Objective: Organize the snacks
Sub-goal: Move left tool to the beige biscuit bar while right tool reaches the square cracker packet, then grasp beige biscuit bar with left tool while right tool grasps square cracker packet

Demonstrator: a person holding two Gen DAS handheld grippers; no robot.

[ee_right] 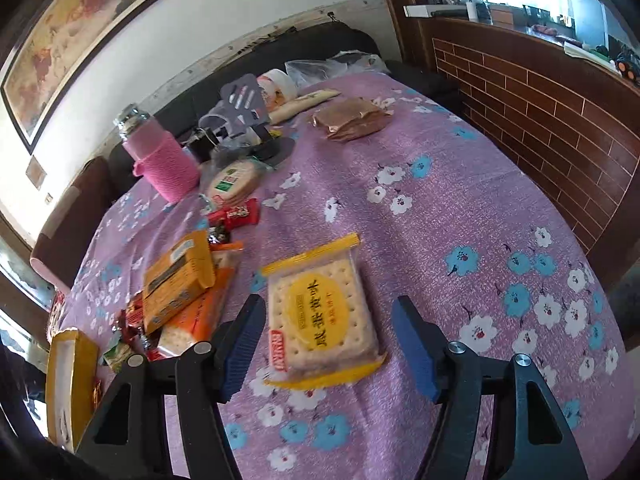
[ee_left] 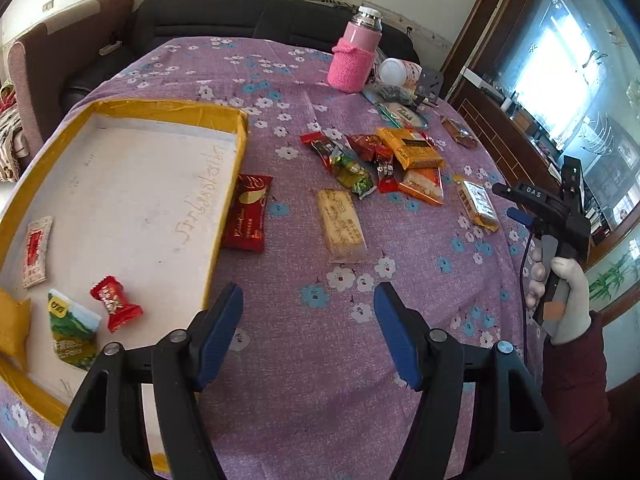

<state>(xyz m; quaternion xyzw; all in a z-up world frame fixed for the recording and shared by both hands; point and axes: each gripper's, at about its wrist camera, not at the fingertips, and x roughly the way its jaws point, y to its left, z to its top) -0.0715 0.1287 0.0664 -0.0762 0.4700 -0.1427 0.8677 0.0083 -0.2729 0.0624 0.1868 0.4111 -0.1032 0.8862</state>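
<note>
Tray (ee_left: pixel 168 110) (near corner cut off)

You can read "DAS" in white on the black body of the right gripper (ee_left: pixel 534 192). The cracker pack (ee_right: pixel 320 316) has big Chinese characters, 咸蛋黄味, on its yellow oval. The tray (ee_left: pixel 120 184) floor has a faint handwritten scrawl, too smudgy to read properly.

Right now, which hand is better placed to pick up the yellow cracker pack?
Right. The right gripper hangs over the yellow cracker pack with open jaws either side of it. The left gripper is open over bare cloth beside the tray, farther off.
</note>
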